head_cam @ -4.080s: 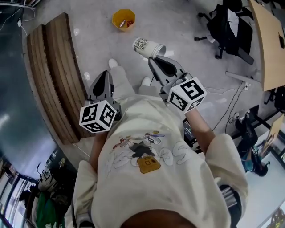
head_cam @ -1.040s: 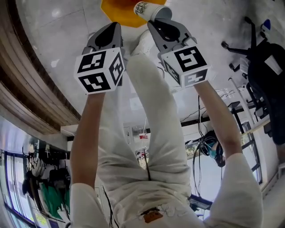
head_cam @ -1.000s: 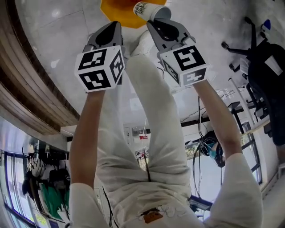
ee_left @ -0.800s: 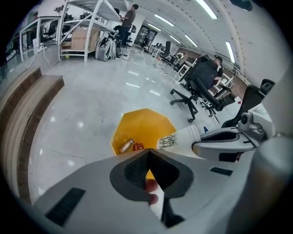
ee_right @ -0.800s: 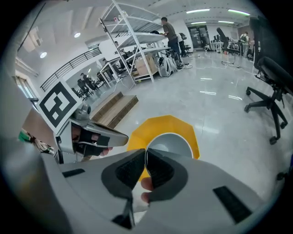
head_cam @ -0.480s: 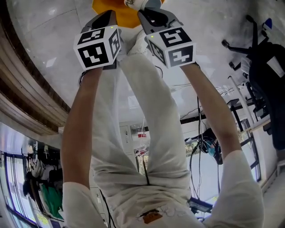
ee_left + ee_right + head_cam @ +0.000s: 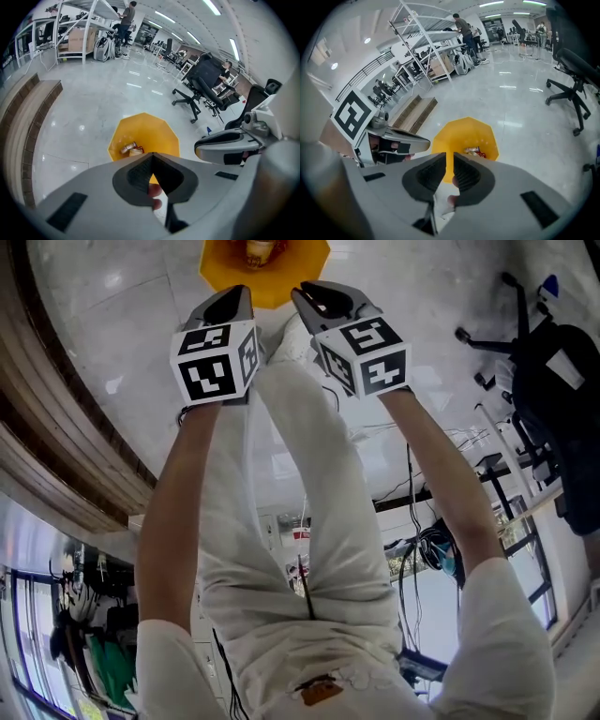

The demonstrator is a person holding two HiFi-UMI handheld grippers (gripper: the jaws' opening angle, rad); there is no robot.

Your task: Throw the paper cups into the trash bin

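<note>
The right gripper (image 7: 314,292) hangs with its jaws a narrow slit apart and nothing between them (only the bin's yellow shows through the gap). Just ahead of its tips and below them stands the yellow trash bin (image 7: 281,282). A paper cup (image 7: 258,249) lies inside it among other litter (image 7: 474,151). Close beside the right gripper, on its left, the left gripper (image 7: 234,294) has its jaw tips pressed together, empty, pointing at the same bin.
</note>
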